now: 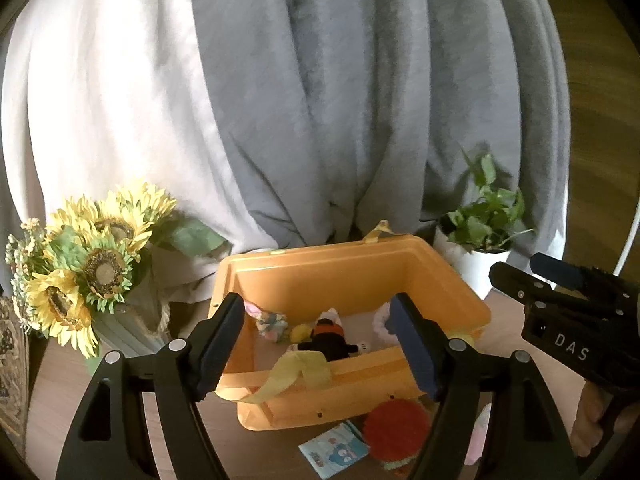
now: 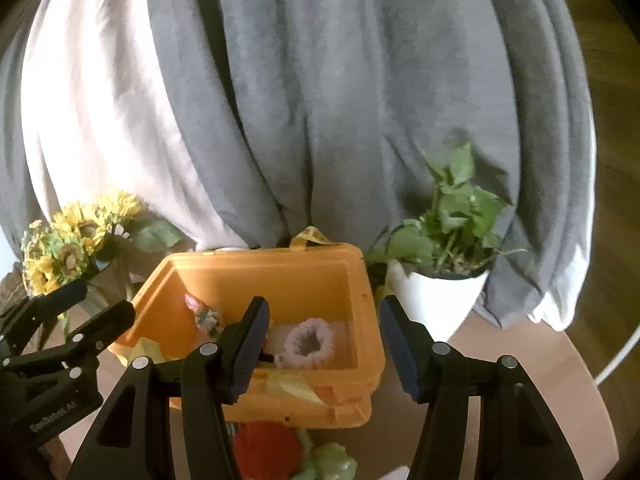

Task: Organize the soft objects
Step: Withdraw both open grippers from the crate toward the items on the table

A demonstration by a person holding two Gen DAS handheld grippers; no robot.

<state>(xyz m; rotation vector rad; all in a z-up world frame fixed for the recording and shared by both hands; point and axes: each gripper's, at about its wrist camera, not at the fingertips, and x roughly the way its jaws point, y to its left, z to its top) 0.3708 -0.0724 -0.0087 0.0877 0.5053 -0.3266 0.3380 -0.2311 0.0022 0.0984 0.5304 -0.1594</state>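
An orange bin stands on the round wooden table. Inside lie a black and orange plush toy, a pastel scrunchie and a pink scrunchie. In front of the bin, on the table, rests a red round soft object beside a green soft piece. My left gripper hovers above the bin's near side, open and holding nothing. To its right my right gripper is open too, over the bin's right half.
Sunflowers in a vase stand left of the bin, and a white potted plant stands to its right. Grey and white curtains hang close behind. A blue-white packet lies near the red object. A hand shows at the right.
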